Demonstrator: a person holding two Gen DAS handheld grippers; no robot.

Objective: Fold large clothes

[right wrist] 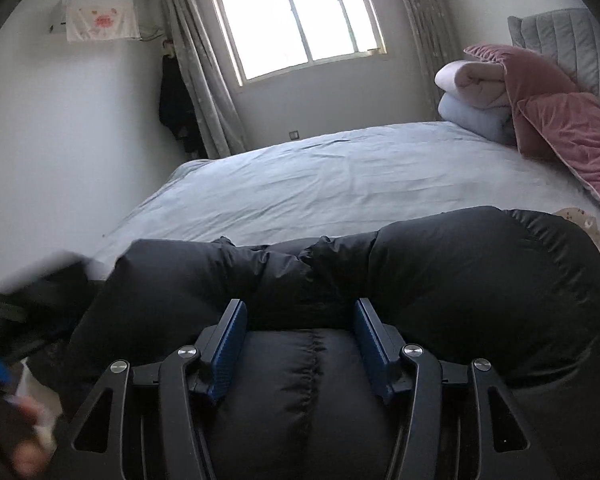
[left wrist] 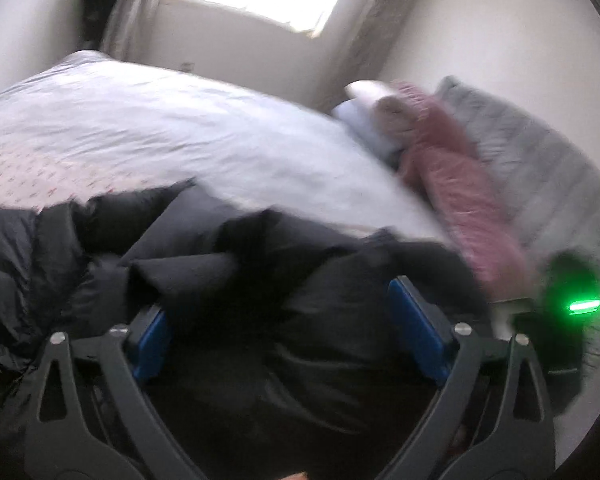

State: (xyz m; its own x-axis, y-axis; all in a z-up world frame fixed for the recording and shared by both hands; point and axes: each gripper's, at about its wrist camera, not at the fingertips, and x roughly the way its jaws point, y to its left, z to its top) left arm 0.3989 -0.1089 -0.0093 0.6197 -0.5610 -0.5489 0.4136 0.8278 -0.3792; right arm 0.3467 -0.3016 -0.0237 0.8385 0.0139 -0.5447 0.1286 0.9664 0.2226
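A black puffer jacket (left wrist: 260,280) lies bunched at the near edge of the bed; it also shows in the right wrist view (right wrist: 440,272). My left gripper (left wrist: 284,320) is open wide, its blue pads (left wrist: 416,332) on either side of a fold of the jacket, not closed on it. The left view is blurred by motion. My right gripper (right wrist: 300,320) is partly open with a quilted roll of the jacket between its blue pads (right wrist: 228,344). The pads touch or nearly touch the fabric.
The bed (right wrist: 320,176) has a pale blue sheet. Folded quilts (right wrist: 472,92), pink cushions (right wrist: 572,132) and a grey headboard (right wrist: 572,44) are at the right. A window (right wrist: 296,16) with curtains is ahead. The other gripper's green light (left wrist: 584,305) shows at the right.
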